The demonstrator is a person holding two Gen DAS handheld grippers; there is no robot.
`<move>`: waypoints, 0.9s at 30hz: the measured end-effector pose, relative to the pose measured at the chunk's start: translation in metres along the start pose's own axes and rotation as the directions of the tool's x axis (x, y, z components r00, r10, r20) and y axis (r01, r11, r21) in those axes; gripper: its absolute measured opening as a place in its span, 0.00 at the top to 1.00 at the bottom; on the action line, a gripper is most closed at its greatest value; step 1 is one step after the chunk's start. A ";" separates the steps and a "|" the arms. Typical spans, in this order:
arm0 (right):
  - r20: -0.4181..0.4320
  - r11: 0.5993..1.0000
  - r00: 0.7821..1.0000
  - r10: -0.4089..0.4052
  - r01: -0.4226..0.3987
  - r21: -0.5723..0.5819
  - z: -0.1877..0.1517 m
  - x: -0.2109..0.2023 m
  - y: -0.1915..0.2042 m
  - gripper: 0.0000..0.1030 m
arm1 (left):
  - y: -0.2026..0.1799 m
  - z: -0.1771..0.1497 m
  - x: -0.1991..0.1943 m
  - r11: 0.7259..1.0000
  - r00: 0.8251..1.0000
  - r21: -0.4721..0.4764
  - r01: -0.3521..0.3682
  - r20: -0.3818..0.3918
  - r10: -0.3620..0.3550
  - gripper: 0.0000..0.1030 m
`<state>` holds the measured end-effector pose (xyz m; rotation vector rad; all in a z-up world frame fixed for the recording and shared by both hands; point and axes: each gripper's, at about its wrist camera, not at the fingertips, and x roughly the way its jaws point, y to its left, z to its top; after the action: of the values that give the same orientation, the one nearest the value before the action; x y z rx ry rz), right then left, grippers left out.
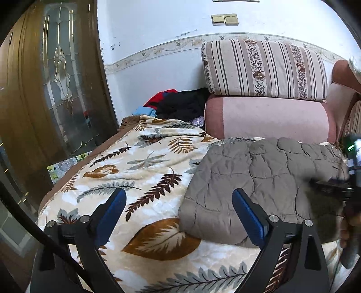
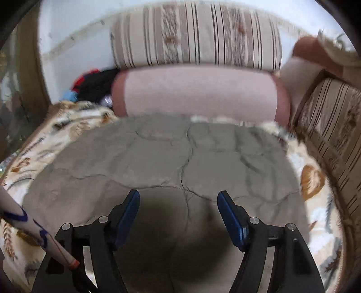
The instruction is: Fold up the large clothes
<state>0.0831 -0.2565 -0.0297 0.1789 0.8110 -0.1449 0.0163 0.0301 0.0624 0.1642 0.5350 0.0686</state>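
A folded grey quilted garment (image 1: 259, 180) lies on the leaf-patterned blanket (image 1: 140, 162), near the pink cushion (image 1: 270, 117). The left hand-held gripper (image 1: 179, 214) hangs spread over the garment's left edge. The right hand-held gripper (image 2: 178, 214) hovers above it, jaws apart, empty.

Quilted garment (image 1: 259, 175) — matt grey cloth

A pale wall (image 1: 158, 27) with a floral border strip (image 1: 162, 48) and two switches (image 1: 225, 19); a wooden glazed door (image 1: 56, 78) stands left; striped cushion (image 1: 264, 69) tops a pink bolster (image 1: 270, 118).

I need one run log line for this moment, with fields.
item: grey quilted padded garment folded, lying on leaf-print blanket | left gripper: open, empty | right gripper: open, above garment
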 end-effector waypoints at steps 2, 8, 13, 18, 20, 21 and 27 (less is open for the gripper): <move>-0.050 0.998 0.999 0.019 -0.015 0.064 0.000 0.019 -0.016 0.24 | 0.003 0.001 -0.001 1.000 1.000 -0.010 0.010 -0.001 -0.010 0.07; 0.030 0.992 0.999 0.032 -0.035 0.122 -0.020 -0.034 -0.030 0.23 | 0.005 0.000 -0.007 0.994 0.995 -0.051 0.096 0.009 -0.096 0.05; 0.058 0.997 0.998 -0.030 0.026 0.078 -0.056 -0.079 -0.028 0.22 | -0.019 -0.004 -0.014 0.986 0.986 0.015 0.168 -0.027 -0.167 0.05; 0.030 0.994 0.994 -0.101 0.100 0.048 -0.088 -0.097 -0.026 0.21 | -0.042 -0.016 -0.018 0.968 0.966 0.045 0.245 -0.100 -0.240 0.05; 0.009 0.993 0.994 -0.106 0.106 0.057 -0.098 -0.099 -0.027 0.21 | -0.048 -0.023 -0.017 0.962 0.955 0.033 0.270 -0.135 -0.263 0.05; 0.003 0.993 0.995 -0.104 0.103 0.062 -0.101 -0.101 -0.029 0.21 | -0.051 -0.026 -0.017 0.959 0.950 0.030 0.280 -0.152 -0.273 0.05; -0.040 0.989 0.990 -0.135 0.137 0.050 -0.125 -0.104 -0.028 0.20 | -0.063 -0.043 -0.010 0.951 0.920 0.018 0.310 -0.259 -0.295 0.05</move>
<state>-0.0814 -0.2513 -0.0408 0.1761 0.8564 -0.2923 -0.0131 -0.0271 0.0199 0.1289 0.8140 -0.2318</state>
